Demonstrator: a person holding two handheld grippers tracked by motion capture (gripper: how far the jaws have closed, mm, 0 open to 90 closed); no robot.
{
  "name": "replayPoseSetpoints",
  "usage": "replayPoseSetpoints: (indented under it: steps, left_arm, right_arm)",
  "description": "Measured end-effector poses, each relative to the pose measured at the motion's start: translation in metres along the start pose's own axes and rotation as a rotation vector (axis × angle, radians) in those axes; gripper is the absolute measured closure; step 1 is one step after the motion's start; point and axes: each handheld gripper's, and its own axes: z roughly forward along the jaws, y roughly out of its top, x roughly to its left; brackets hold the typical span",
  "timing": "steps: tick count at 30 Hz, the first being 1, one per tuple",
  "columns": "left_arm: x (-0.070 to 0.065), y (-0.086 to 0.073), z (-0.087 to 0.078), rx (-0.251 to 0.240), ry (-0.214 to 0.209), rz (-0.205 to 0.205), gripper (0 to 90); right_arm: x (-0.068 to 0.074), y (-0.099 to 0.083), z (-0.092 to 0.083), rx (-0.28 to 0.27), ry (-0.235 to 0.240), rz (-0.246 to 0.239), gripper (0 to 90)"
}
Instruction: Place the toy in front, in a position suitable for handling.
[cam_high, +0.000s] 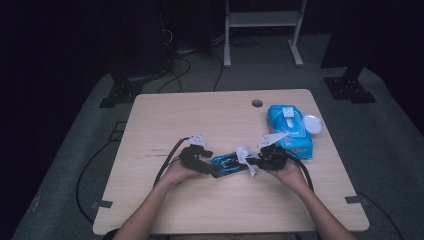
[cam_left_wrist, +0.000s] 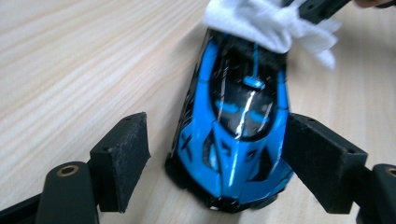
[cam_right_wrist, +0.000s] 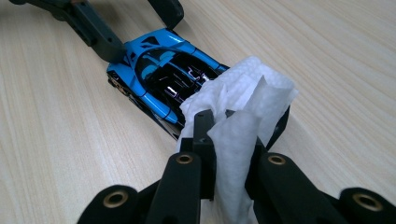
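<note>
The blue and black toy car is laid on the wooden table, its long axis running from gripper to gripper. It is straddled by the left gripper, jaws apart. A white wipe is clamped in the right gripper and pressed on the glossy car.

Each hand-held gripper is matte black, with brass-ringed screw holes. Flat foam-faced pads line the jaws. A black cable trails behind

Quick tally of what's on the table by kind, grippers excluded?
Toy car: 1
Wipe: 1
Wipes pack: 1
White lid: 1
Total: 4
</note>
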Motion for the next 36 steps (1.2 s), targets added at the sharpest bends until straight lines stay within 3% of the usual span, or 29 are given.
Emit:
replayPoseSetpoints:
  steps: [2,5,8,10,14,23,25,32,36]
  left_arm:
    - [0.001,-0.001,0.001,-0.006,-0.001,-0.03,22.4]
    - [0.001,0.0,0.001,0.005,0.016,-0.037,22.5]
    - [0.001,-0.001,0.002,0.018,0.04,-0.044,22.5]
    - [0.003,-0.001,0.002,0.016,0.035,-0.059,22.3]
    - [0.001,0.0,0.002,0.021,0.037,-0.05,22.3]
    - [0.0,0.0,0.001,0.028,-0.007,-0.055,24.0]
    - [0.0,-0.001,0.001,0.023,-0.03,-0.036,31.2]
    - [0.0,-0.002,0.001,0.029,-0.073,-0.062,33.8]
    - [0.0,-0.002,0.001,0.034,-0.107,-0.056,40.6]
  right_arm:
    - [0.002,-0.001,0.0,0.002,-0.009,-0.023,82.3]
    - [0.007,-0.003,0.001,-0.007,-0.028,-0.057,82.6]
    - [0.009,-0.006,0.0,-0.022,-0.034,-0.054,83.0]
    - [0.009,-0.006,0.0,-0.023,-0.039,-0.056,83.3]
    - [0.012,-0.007,0.0,-0.018,-0.049,-0.074,83.5]
    - [0.017,-0.015,-0.003,-0.04,-0.044,-0.075,83.9]
    - [0.018,-0.016,-0.003,-0.042,-0.049,-0.079,83.8]
    - [0.02,-0.022,-0.005,-0.057,-0.05,-0.08,84.0]
    - [0.02,-0.024,-0.005,-0.061,-0.047,-0.079,84.0]
